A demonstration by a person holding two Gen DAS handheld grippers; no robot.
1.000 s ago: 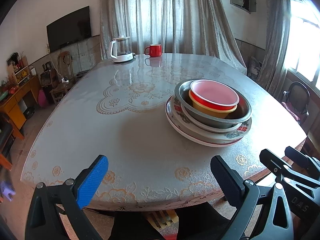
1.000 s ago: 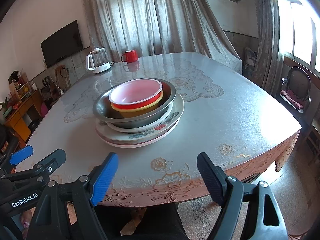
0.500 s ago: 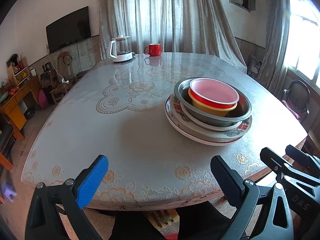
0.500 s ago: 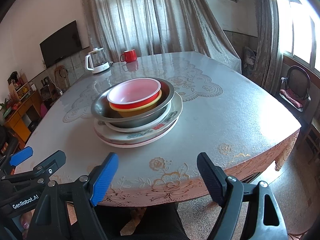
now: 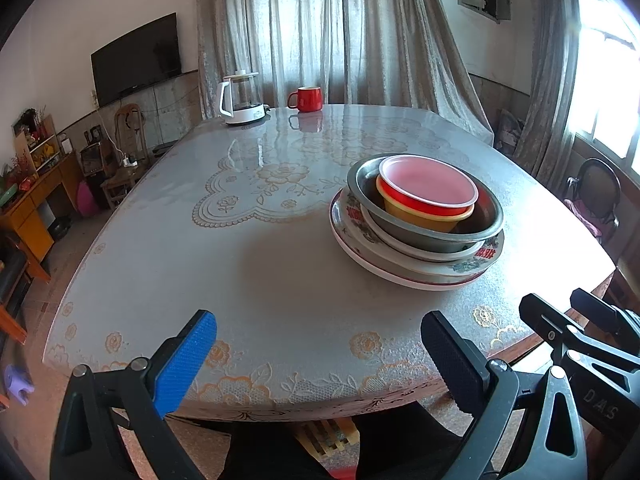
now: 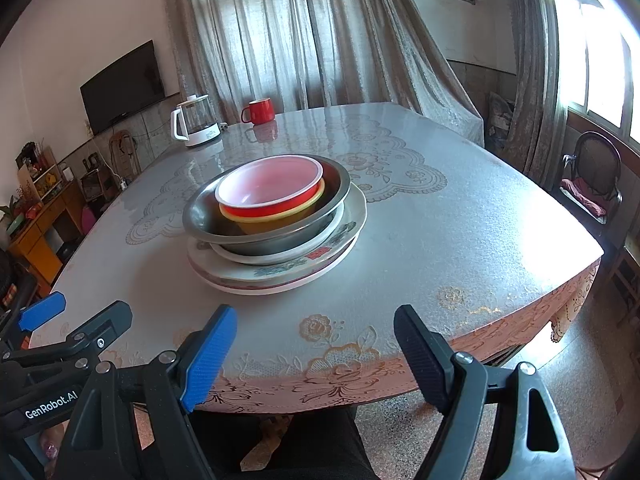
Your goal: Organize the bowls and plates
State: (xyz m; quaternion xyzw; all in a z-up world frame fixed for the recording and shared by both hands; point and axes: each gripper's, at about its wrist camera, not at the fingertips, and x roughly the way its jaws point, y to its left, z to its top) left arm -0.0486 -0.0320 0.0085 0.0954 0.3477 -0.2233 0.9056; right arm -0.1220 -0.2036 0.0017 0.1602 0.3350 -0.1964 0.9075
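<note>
Hardly anything differs from a second ago: in both wrist views the stack has only drifted a touch within the frame, so the tongs have shifted slightly while the dishes themselves have stayed put.

At lower left of the left wrist view, the left tongs [image 5: 318, 346] stand wide with nothing between them, short of the near edge of the oval lace-covered worktop [image 5: 248, 272]. At centre right of that view sits the stack: broad floral-rimmed china plates [image 5: 472, 266] at the bottom, a grey metal basin [image 5: 432, 234] on them, then a yellow plastic bowl [image 5: 424, 216] and a red plastic bowl with a pale inside [image 5: 428, 186] nested on top.

Lower in the right wrist view, the right tongs [image 6: 316, 344] are equally wide and empty.

Everything already lies nested in one pile; that fits tidying finished, or a pile about to be taken apart.
</note>
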